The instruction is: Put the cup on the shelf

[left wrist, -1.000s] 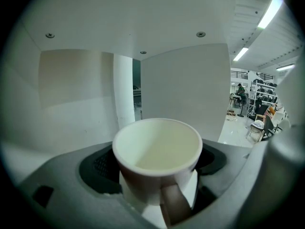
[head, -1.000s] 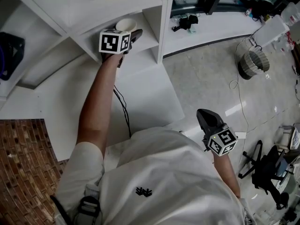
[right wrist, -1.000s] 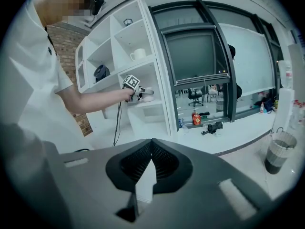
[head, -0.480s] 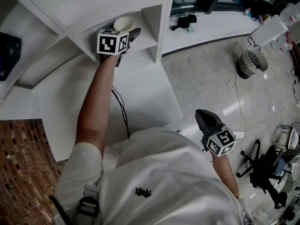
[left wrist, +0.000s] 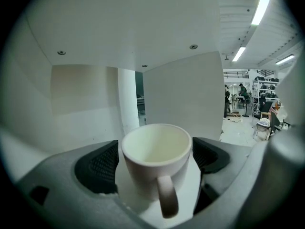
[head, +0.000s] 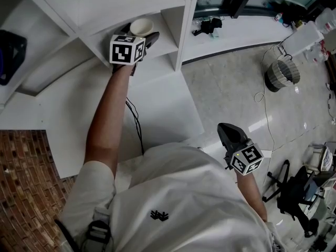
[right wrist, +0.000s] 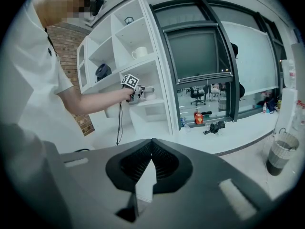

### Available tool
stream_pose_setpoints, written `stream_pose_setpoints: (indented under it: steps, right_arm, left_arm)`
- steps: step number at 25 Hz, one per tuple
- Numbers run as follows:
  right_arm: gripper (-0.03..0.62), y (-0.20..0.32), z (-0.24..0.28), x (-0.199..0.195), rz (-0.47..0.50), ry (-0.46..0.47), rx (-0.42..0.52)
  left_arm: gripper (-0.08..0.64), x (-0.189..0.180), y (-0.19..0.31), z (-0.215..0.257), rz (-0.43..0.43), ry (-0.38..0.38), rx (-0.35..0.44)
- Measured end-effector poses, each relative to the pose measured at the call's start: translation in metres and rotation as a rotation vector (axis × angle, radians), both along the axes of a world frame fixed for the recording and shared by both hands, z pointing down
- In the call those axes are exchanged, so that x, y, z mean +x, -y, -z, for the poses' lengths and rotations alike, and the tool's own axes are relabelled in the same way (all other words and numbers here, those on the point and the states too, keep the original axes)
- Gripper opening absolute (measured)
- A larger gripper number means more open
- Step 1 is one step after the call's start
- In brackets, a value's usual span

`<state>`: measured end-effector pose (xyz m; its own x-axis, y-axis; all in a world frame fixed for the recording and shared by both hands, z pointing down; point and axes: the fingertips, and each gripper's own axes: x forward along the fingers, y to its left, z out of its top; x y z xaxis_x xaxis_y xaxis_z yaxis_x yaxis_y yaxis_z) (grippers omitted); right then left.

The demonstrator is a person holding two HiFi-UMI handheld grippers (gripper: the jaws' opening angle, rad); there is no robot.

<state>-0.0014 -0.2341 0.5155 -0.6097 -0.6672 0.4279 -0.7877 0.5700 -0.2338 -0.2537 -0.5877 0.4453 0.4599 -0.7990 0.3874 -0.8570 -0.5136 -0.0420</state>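
**A:** Biggest thing first: the white shelf (head: 79, 7) fills the upper left of the head view, and the left arm (head: 107, 119) stretches up into one of its open compartments.

**B:** And the right tool (right wrist: 151, 159)?

**A:** Low in the lower right of the head view, well apart from the shelf. Its jaws are clenched together on nothing, so it plays no part here.

**B:** So it's all on the left tool (head: 143, 35).

**A:** Right, and its jaws have just been opening. They've let go: the pads stand just off either side of the cup (left wrist: 155, 151), which sits upright on the compartment's board between them.

**B:** Which way does the cup lie from that tool?

**A:** Dead ahead, centred in the gap, with its handle (left wrist: 167, 197) pointing straight back at the tool's body.

**B:** Task nearly done, then?

**A:** I'd say so. The cup is placed. Backing out looks like a straight pull along the tool's own line, because any sideways drift could nudge the cup or catch its handle.
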Motion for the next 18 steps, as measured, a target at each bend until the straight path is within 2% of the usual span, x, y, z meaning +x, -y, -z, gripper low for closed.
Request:
stream_pose_setpoints:
  steps: [13,18]
  right_arm:
    - [0.011,-0.005,0.001,-0.001,0.065,0.019,0.004]
    - [0.011,-0.01,0.002,0.004,0.095,0.022,0.004]
  left_arm:
    - [0.488,-0.007,-0.032,0.025,0.057,0.025,0.085]
    - [0.457,-0.011,-0.049,0.033,0.093,0.027,0.118]
